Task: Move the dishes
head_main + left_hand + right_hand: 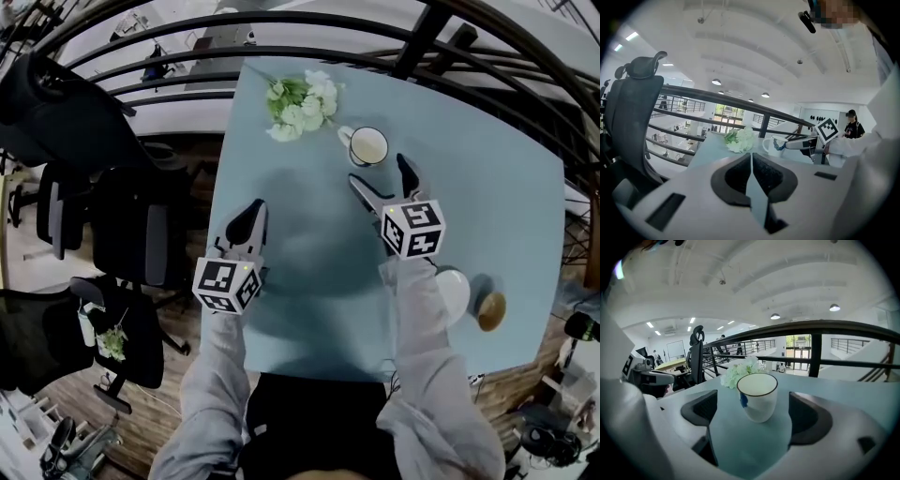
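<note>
A white mug [367,146] with a dark rim and a blue mark stands upright on the light blue table [309,281], near the far edge. My right gripper [379,172] is open just in front of it, one jaw on each side. In the right gripper view the mug [758,397] stands between the spread jaws without touching them. My left gripper [246,225] is shut and empty over the table's left part, its pads [740,176] pressed together. From there the mug [772,145] and right gripper [806,143] show ahead. A white dish [453,292] and a small brown bowl [491,310] lie near the right edge.
A bunch of white and green flowers [300,103] lies at the far edge, just left of the mug. A dark railing [412,42] runs behind the table. Black office chairs [122,234] stand along the left side. A person [854,126] stands far off.
</note>
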Demonstrator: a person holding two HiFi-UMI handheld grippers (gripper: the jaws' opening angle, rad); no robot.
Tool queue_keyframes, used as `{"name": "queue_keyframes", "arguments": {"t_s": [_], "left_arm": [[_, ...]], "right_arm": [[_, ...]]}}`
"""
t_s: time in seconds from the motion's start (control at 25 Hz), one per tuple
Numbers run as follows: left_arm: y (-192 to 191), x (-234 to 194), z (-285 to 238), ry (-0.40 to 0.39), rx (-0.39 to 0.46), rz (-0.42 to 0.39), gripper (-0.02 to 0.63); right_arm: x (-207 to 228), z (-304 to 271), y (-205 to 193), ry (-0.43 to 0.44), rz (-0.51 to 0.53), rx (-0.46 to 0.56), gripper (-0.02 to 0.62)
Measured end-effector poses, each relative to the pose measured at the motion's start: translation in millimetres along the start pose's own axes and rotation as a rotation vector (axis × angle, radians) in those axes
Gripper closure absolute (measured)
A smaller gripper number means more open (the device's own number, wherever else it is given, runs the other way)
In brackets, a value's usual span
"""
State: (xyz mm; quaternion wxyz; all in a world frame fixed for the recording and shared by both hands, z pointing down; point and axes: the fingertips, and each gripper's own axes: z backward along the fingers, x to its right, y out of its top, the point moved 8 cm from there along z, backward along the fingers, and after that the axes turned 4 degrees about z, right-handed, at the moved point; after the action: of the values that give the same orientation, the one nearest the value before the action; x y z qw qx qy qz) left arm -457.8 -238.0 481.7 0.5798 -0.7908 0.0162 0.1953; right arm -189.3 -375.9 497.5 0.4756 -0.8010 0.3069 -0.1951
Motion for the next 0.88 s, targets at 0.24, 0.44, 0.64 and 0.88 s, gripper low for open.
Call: {"name": "queue_keyframes", "arguments": {"t_s": [0.24, 0.44, 0.64, 0.88], "left_arm": [[-15, -20, 1, 0.024, -0.028, 0.020, 0.580], [-18, -32, 4, 0.038, -0.028, 0.027, 0.580], [-24, -39, 4, 0.044, -0.039, 0.033, 0.580], [-28, -39, 4, 0.042, -0.045, 0.031, 0.580]], "right_arm": [[9, -47, -5, -0.006, 0.000, -0.009, 0.118], [16, -65, -8, 0.011, 0.017, 0.027, 0.123], [13, -73, -6, 0.040, 0.066, 0.078, 0.124], [12, -73, -7, 0.020, 0.073, 0.094, 0.170]]}}
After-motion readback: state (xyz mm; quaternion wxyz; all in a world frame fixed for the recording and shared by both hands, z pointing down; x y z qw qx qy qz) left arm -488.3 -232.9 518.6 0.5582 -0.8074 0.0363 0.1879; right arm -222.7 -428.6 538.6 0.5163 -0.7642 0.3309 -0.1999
